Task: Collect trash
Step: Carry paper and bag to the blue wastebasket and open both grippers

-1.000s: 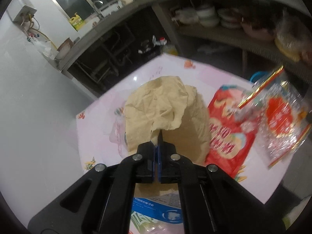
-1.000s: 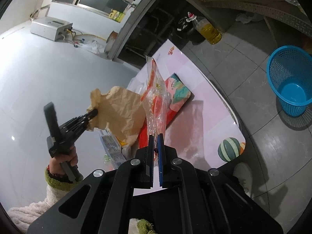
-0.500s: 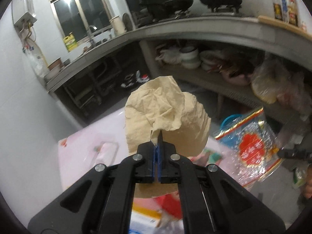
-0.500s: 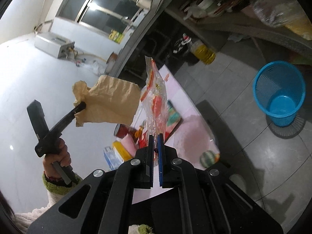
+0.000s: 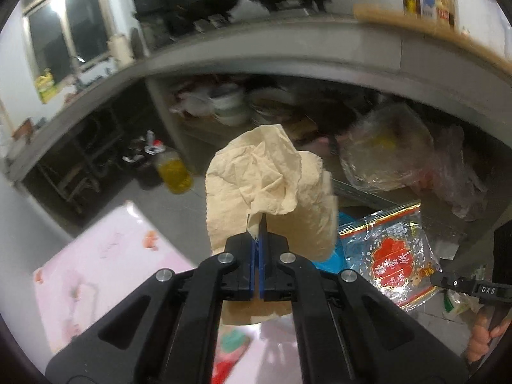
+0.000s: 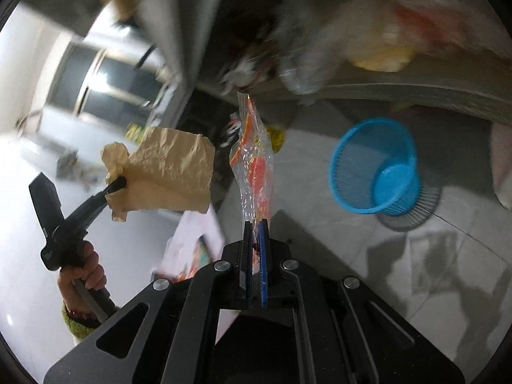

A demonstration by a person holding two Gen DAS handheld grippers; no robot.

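Observation:
A crumpled tan paper (image 5: 265,185) hangs from my left gripper (image 5: 258,224), which is shut on its edge. In the right wrist view the same tan paper (image 6: 169,169) is held up in the air at the left by the left gripper (image 6: 119,183). A clear plastic bag with red print (image 6: 256,166) stands up from my right gripper (image 6: 255,228), shut on its lower end. That plastic bag (image 5: 390,252) also shows at the right of the left wrist view. A blue mesh wastebasket (image 6: 374,166) stands on the grey tiled floor, to the right of both held items.
A small table with a pink cloth (image 5: 105,262) lies below and to the left, with red packets on it. A long concrete counter (image 5: 288,64) with a shelf of bowls and bags runs behind. A yellow oil jug (image 5: 174,171) stands on the floor.
Both grippers swung away from the pink table toward the floor and the blue wastebasket, carrying the tan paper and the plastic bag. The basket now looks larger in the right wrist view.

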